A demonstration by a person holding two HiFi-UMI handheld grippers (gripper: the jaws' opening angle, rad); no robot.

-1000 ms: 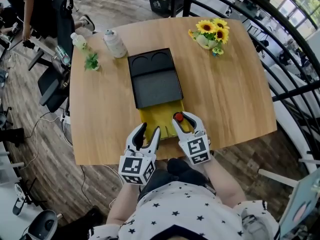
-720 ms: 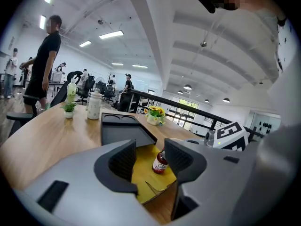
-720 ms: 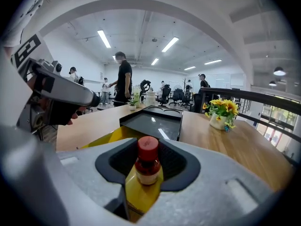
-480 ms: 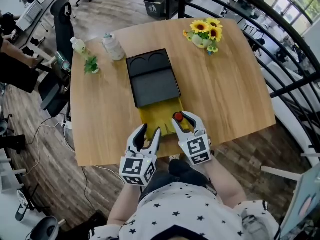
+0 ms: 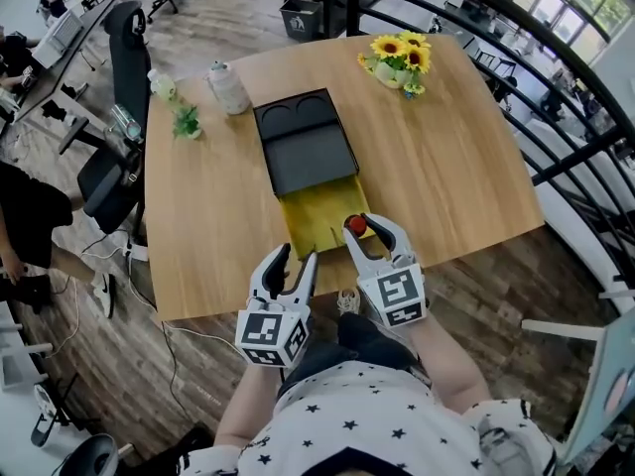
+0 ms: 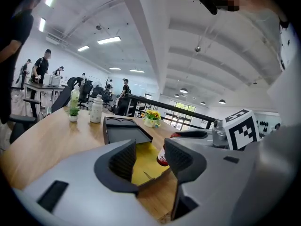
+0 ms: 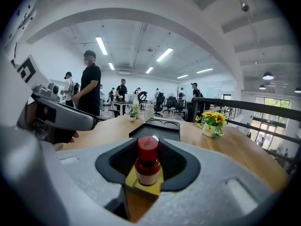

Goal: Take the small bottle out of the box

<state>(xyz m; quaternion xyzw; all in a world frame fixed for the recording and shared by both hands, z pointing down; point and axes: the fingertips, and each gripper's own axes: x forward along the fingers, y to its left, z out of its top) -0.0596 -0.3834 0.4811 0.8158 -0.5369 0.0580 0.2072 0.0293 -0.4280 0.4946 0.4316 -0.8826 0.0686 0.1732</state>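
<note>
Small bottle [image 7: 147, 167]: upright between the pads of the right gripper [image 5: 365, 229], clamped at the body, long axis vertical, cap clear above the jaws. Red screw cap, dark reddish body, pale label band. Position: over the near right corner of the yellow tray [image 5: 316, 211] drawn out from the black box [image 5: 303, 152]; base resting on or clear of the tray floor, not discernible. Likely way out: straight up. Left gripper [image 5: 295, 257]: jaws apart, nothing between, left of the bottle, by the wooden table's [image 5: 198, 216] front edge.
</note>
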